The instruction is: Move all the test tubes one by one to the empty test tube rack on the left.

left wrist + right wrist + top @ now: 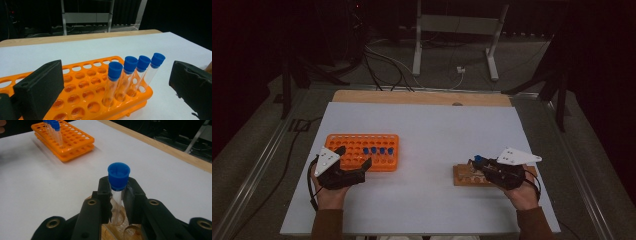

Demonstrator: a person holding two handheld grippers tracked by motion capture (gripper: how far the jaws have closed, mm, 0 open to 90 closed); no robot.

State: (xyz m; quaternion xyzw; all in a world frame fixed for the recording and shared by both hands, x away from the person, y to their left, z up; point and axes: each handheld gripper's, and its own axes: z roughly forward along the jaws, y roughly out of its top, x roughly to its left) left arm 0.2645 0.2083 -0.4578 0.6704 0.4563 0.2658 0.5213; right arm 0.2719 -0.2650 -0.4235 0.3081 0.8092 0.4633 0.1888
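1. Clear test tube with blue cap is sitting clamped between the fingers of the right gripper, standing upright, its lower end right over a hole of the wooden rack.
2. Can't tell whether the tube bottom is touching the wood or already sitting inside the hole.
3. Right gripper is being held by the person's right hand at the near right of the bench; grey plate is riding on top of it.
4. Wooden rack is lying flat on the bench, near right, partly covered by the gripper.
5. Orange rack is lying well apart from it at the near left; in the high view it is at.
6. 4 blue-capped tubes are standing in 1 row at the orange rack's right end, slightly tilted, caps just beside each other.
7. Left gripper is hovering at the orange rack's near edge, fingers standing wide apart, nothing between them but the rack below.
8. Left hand is gripping it from the bench's near edge.
9. White sheet is covering the bench; bare wood strip is showing at the far edge.
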